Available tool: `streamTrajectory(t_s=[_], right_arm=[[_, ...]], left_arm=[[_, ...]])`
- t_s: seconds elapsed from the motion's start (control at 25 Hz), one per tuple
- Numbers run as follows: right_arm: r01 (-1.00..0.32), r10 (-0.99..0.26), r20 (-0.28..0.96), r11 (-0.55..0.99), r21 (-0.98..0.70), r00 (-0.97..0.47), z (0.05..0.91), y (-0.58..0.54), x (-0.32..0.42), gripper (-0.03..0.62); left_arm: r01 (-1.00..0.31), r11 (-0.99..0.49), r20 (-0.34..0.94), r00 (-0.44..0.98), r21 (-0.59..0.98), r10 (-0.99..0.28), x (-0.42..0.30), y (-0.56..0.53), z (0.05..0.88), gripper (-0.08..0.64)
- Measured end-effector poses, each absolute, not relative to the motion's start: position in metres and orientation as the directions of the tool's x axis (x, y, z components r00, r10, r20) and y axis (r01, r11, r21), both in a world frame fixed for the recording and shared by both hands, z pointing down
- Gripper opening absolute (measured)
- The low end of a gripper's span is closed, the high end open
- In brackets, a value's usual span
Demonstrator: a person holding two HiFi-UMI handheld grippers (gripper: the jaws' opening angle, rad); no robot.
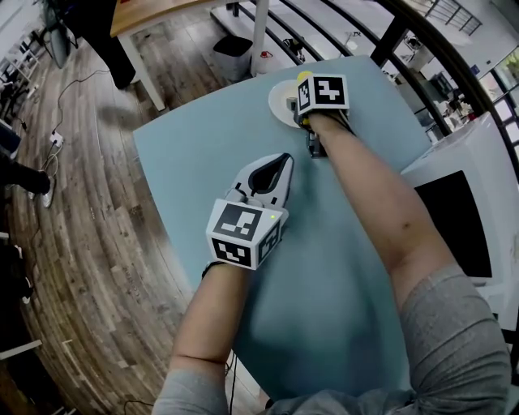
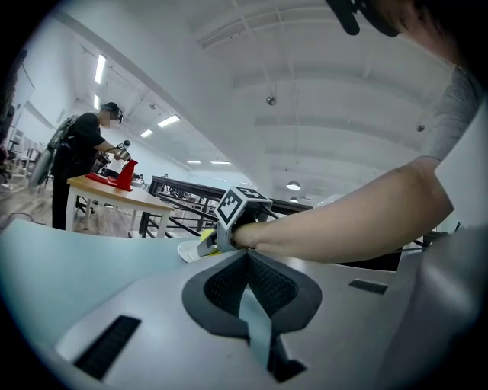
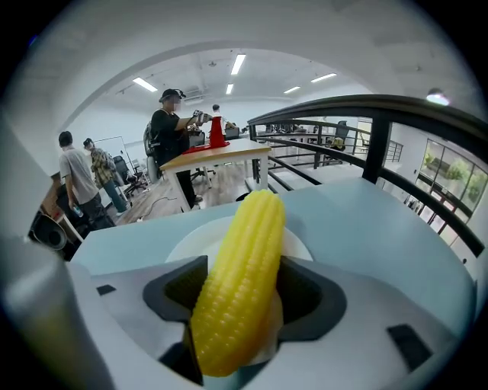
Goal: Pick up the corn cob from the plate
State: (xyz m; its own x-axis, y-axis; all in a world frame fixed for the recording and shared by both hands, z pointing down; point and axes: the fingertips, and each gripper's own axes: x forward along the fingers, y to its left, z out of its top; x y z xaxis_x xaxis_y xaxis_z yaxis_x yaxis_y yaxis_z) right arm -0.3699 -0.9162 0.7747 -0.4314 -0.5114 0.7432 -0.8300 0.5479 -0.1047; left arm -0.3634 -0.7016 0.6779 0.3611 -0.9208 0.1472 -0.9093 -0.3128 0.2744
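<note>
A yellow corn cob (image 3: 240, 282) lies lengthwise on a white plate (image 3: 183, 240) at the far side of the pale blue table (image 1: 203, 162). My right gripper (image 3: 240, 255) points down over it, and the cob fills the gap between the dark pads, which touch it on both sides. From the head view the marker cube hides most of the cob (image 1: 304, 77) and part of the plate (image 1: 280, 101). My left gripper (image 1: 280, 162) rests low near the table's middle, shut on nothing, aimed toward the right hand. Its own view shows the plate (image 2: 187, 250) and a bit of the cob (image 2: 206, 234).
A wooden table (image 1: 146, 12), a white post (image 1: 259, 32) and a black bin (image 1: 233, 49) stand beyond the far edge. A white cabinet with a dark panel (image 1: 462, 219) stands at the right. A black railing (image 3: 366, 114) runs behind. People (image 3: 171, 129) stand at the wooden table.
</note>
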Motion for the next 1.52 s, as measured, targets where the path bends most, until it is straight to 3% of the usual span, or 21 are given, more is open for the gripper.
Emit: streamTrajectory(t_s=[0.32, 0.76, 1.52], right_arm=[[-0.8, -0.513, 0.709, 0.588, -0.119, -0.483, 0.758, -0.904, -0.357, 0.27], [-0.749, -0.547, 0.61, 0.652, -0.118, -0.573, 0.645, -0.853, -0.315, 0.267], [-0.705, -0.596, 0.449, 0.699, -0.118, -0.666, 0.451, -0.596, -0.144, 0.265]], left_arm=[[-0.913, -0.307, 0.145, 0.353, 0.269, -0.924, -0.371, -0.695, 0.659, 0.017], [-0.915, -0.322, 0.134, 0.36, 0.243, -0.923, -0.347, -0.677, 0.587, 0.017], [-0.849, -0.476, 0.111, 0.509, 0.232, -0.854, -0.217, -0.505, 0.435, 0.017]])
